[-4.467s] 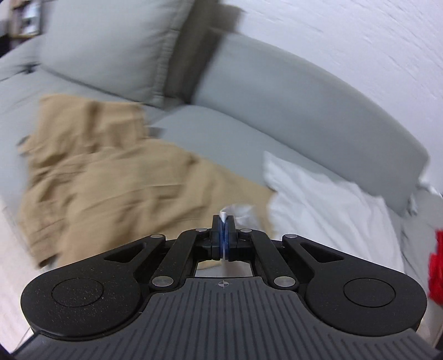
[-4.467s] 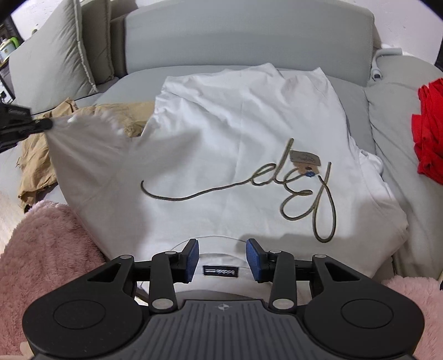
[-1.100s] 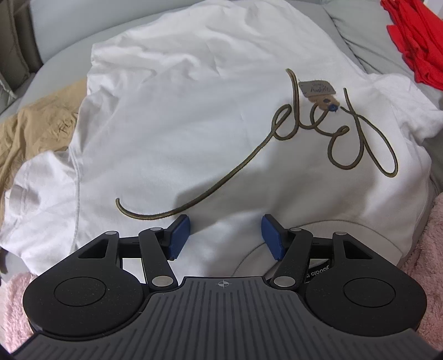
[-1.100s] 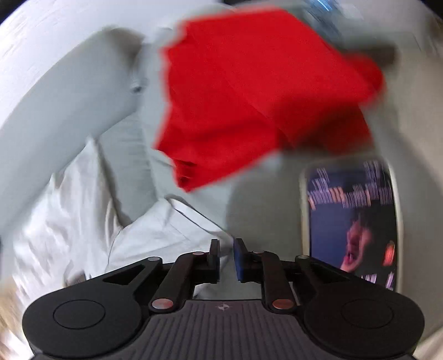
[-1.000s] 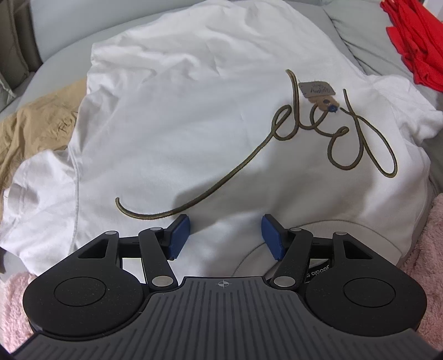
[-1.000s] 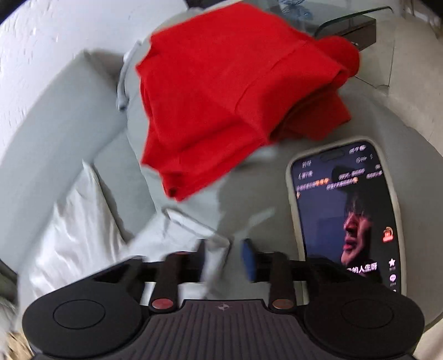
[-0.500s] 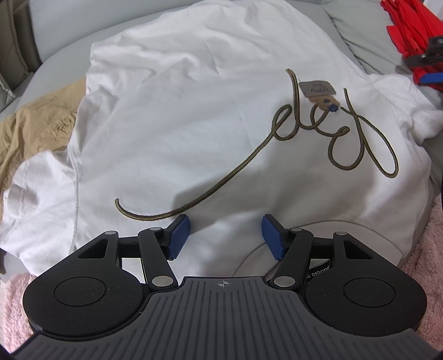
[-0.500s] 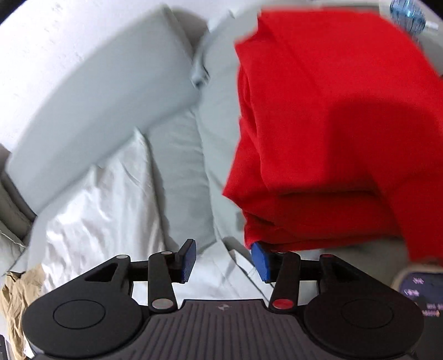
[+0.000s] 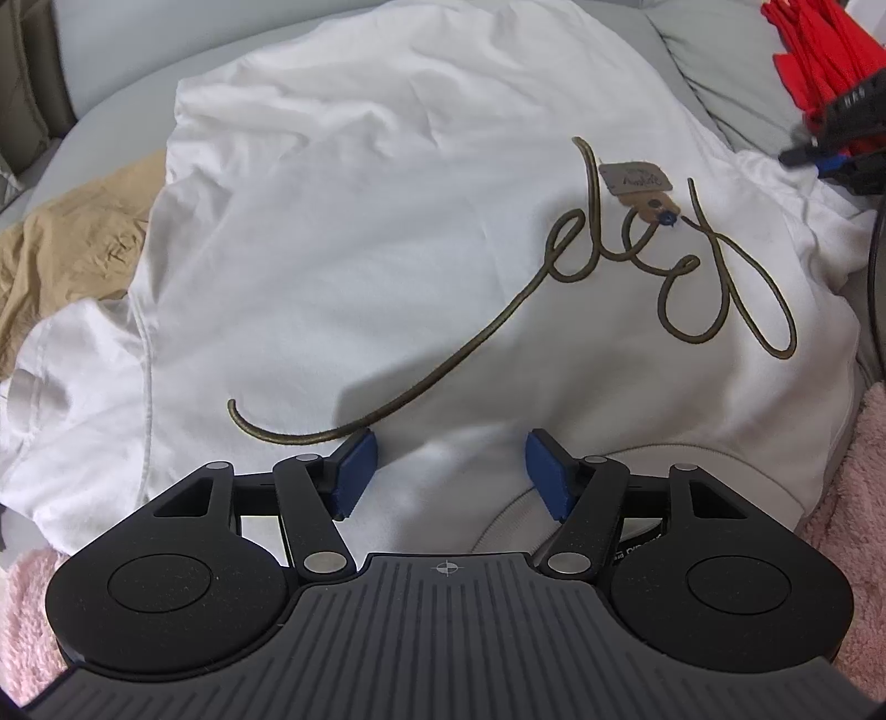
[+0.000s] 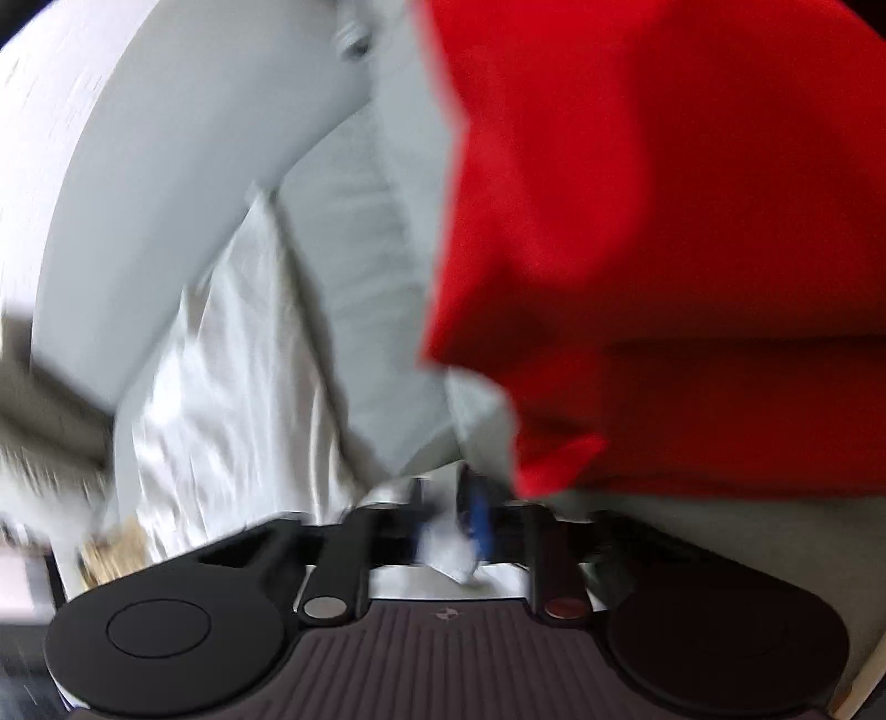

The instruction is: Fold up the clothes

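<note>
A white T-shirt (image 9: 387, 232) with a dark looping script across the chest lies spread on the grey sofa, collar nearest me. My left gripper (image 9: 451, 471) is open and empty, hovering just above the shirt near the collar. My right gripper (image 10: 448, 523) has its jaws closed on a fold of the white shirt's sleeve (image 10: 443, 545); the view is blurred. It also shows in the left wrist view (image 9: 830, 149), at the shirt's right sleeve.
A folded red garment (image 10: 664, 221) lies on the sofa seat right of the shirt, also seen in the left wrist view (image 9: 814, 50). A tan garment (image 9: 72, 243) lies at the left. Pink fleece (image 9: 853, 498) borders the near edge. The grey sofa back (image 10: 194, 166) stands behind.
My right gripper has closed from open onto the white sleeve beside the red garment and is moving. My left gripper has stayed open and still above the collar.
</note>
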Demonstrator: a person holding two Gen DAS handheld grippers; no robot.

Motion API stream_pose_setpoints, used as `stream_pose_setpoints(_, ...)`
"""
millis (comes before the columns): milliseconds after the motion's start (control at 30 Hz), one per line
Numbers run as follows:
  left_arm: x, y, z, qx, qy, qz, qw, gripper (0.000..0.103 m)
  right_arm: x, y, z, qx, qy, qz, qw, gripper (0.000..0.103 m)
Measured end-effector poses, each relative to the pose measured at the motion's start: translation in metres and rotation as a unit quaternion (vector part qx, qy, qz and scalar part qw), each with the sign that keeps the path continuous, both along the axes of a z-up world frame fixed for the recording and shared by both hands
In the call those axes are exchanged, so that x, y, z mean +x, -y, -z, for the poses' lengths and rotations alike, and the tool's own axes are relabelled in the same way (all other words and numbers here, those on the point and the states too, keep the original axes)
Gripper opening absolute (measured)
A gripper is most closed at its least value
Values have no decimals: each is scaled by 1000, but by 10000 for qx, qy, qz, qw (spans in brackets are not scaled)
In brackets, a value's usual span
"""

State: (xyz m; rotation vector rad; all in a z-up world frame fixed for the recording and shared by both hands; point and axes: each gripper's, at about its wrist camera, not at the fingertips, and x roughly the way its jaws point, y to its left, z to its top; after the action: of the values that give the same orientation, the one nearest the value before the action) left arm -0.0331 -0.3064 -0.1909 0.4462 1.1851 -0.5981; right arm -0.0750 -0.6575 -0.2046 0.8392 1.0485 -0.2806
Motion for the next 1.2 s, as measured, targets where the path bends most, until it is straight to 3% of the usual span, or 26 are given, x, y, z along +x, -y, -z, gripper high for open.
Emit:
stream_pose_setpoints(100, 1, -1, 0, -17, -13, -2, 10000, 66, -5, -22, -26, -913, 467, -381, 9940, 6)
stream_pose_setpoints(133, 0, -1, 0, -24, -11, -3, 10000, 66, -11, -36, -38, -1565, 693, -503, 9840, 6)
stream_pose_setpoints(200, 0, -1, 0, -23, -1, -8, 10000, 66, -23, -68, -57, -2891, 1002, -748, 9491, 5)
stream_pose_setpoints(267, 0, 0, 1, -15, 9, -13, 10000, 66, -23, -85, -51, -3469, 868, -963, 9289, 5)
stream_pose_setpoints(333, -1, 0, 1, -6, 18, -18, 10000, 66, -13, -93, -31, -3732, 496, -1201, 9186, 7)
stream_pose_setpoints(400, -1, 1, 1, -1, 25, -21, 10000, 66, -4, -88, -14, -3680, 152, -1243, 9214, 20)
stream_pose_setpoints(467, -1, 0, 1, -8, 18, -18, 10000, 66, 5, -76, -18, -3586, -69, -954, 9286, 26)
stream_pose_setpoints(533, -1, 0, 1, -19, 18, -19, 10000, 66, 5, -65, -27, -3382, 112, -589, 9392, 45)
stream_pose_setpoints(700, -3, 1, 2, -22, 81, -23, 10000, 67, -47, -49, -80, -2658, 763, 282, 9606, 64)
stream_pose_setpoints(800, -3, 0, 2, -53, 107, -22, 9999, 67, -73, -40, -87, -1825, 817, 668, 9775, 61)
stream_pose_setpoints(900, -3, -1, 1, -71, 110, -23, 9999, 67, -98, -35, -66, -1032, 422, 1030, 9884, 53)
stream_pose_setpoints(1033, -4, 0, 0, -21, 140, -24, 9999, 67, -114, -39, -41, -765, 297, 1384, 9870, 51)
stream_pose_setpoints(1167, -6, 0, -4, 32, 155, -92, 9998, 66, -114, -41, -26, -782, 573, 1513, 9837, 51)
stream_pose_setpoints(1200, -6, 0, -5, 42, 162, -89, 9998, 66, -110, -42, -22, -869, 579, 1380, 9849, 44)
